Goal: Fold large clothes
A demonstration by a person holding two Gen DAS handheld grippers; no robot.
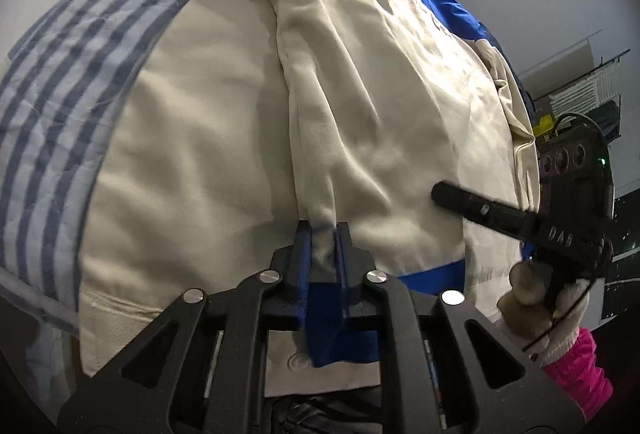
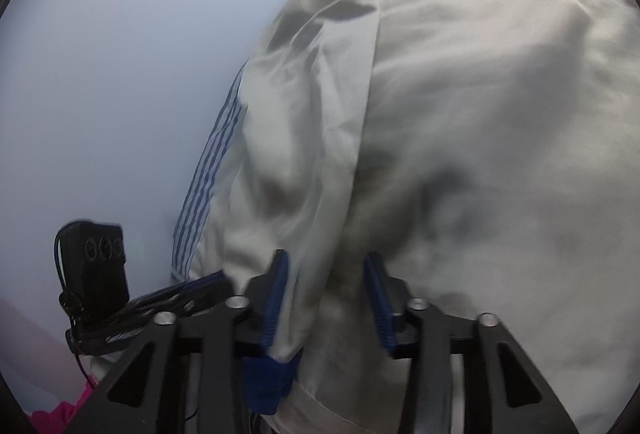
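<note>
The big cream jacket (image 1: 360,81) with blue trim is lying spread out on a blue striped cloth (image 1: 60,81). The left gripper (image 1: 323,234) is pinching a fold of the jacket's sleeve tight between its blue pads. The right gripper (image 2: 326,270) is standing partly open over the jacket, with cloth bunching up between its pads (image 2: 276,298). A gloved hand (image 1: 548,298) is holding it.
</note>
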